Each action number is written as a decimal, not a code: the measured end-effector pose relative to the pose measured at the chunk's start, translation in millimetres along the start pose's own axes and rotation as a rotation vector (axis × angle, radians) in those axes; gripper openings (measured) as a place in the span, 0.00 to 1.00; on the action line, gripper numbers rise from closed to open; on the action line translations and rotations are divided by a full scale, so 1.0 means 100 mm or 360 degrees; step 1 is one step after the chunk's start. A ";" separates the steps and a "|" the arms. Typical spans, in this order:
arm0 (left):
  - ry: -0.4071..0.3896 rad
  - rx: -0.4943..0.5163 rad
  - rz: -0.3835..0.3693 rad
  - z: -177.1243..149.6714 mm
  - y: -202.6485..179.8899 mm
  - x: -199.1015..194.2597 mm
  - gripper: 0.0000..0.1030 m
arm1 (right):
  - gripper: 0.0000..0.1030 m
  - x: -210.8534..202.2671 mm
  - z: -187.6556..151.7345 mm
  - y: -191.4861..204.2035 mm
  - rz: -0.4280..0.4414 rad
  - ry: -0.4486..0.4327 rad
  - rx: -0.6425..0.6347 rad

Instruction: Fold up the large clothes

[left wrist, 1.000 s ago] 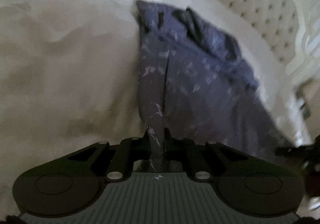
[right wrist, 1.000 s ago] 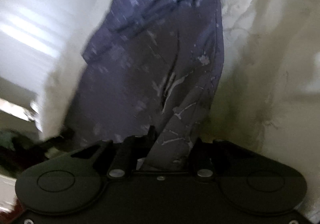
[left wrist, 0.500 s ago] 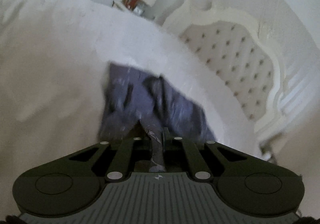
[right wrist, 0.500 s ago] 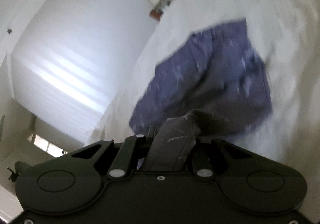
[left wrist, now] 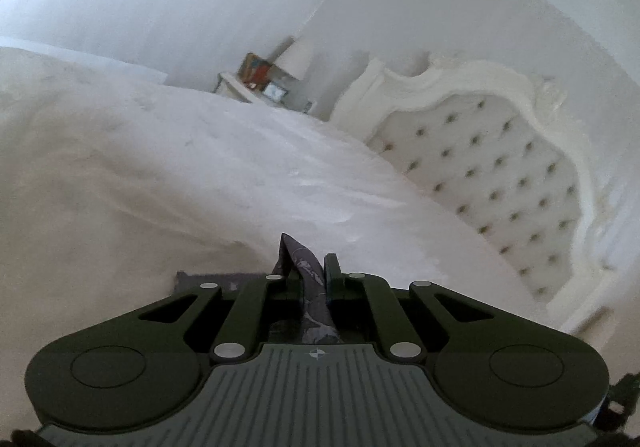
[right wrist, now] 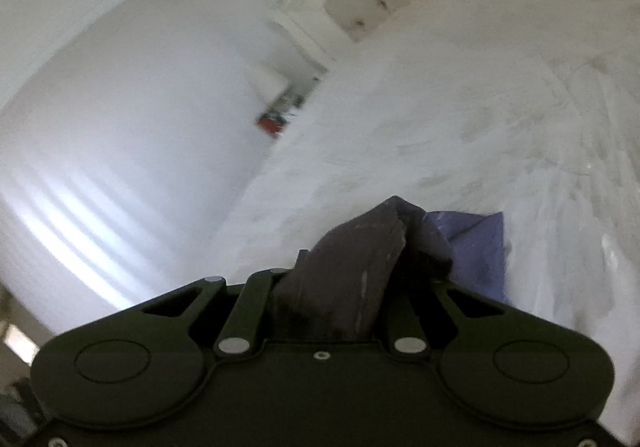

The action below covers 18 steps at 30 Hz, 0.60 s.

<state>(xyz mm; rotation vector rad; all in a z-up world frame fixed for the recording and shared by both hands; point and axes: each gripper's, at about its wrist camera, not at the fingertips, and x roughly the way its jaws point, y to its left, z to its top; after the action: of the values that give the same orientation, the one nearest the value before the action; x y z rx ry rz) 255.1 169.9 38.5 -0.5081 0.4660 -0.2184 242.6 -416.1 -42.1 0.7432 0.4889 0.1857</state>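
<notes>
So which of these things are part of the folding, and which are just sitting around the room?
Part of the job: purple garment, left gripper, right gripper, bed as folding surface.
Just there: padded headboard, nightstand, lamp, picture frames.

No legible text anywhere.

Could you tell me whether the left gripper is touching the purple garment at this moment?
Touching. The left wrist view shows the left gripper with its jaws closed on a thin fold of the purple garment, which runs up between the fingers with no gap visible.
</notes>
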 end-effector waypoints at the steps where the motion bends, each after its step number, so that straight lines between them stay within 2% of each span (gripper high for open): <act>1: 0.0014 0.0016 0.0031 -0.01 0.01 0.11 0.08 | 0.20 0.13 0.01 -0.03 -0.0035 0.0016 0.0002; 8: 0.0180 0.0017 0.0208 -0.19 0.25 0.66 0.11 | 0.21 0.83 0.00 -0.29 -0.0204 0.0133 0.0026; 10: 0.0213 -0.0061 0.0194 -0.21 0.40 0.75 0.12 | 0.28 0.86 -0.05 -0.34 -0.0189 0.0130 0.0055; 13: 0.0228 -0.0226 0.0104 -0.24 0.57 0.78 0.22 | 0.53 0.85 -0.05 -0.40 -0.0119 0.0106 0.0096; 15: 0.0211 -0.0274 0.0049 -0.25 0.62 0.73 0.27 | 0.88 0.81 -0.03 -0.43 -0.0066 0.0066 0.0088; 17: 0.0204 -0.0253 0.0017 -0.23 0.61 0.69 0.34 | 0.92 0.77 0.02 -0.38 -0.0032 0.0018 0.0046; 18: 0.0188 -0.0237 0.0000 -0.22 0.59 0.66 0.45 | 0.92 0.75 0.04 -0.35 -0.0029 0.0009 0.0028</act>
<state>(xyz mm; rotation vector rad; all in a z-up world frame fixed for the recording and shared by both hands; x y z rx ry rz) 307.1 190.8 -33.4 -0.6431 0.6005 -0.2153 309.6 -419.4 -90.7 0.7556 0.5033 0.1670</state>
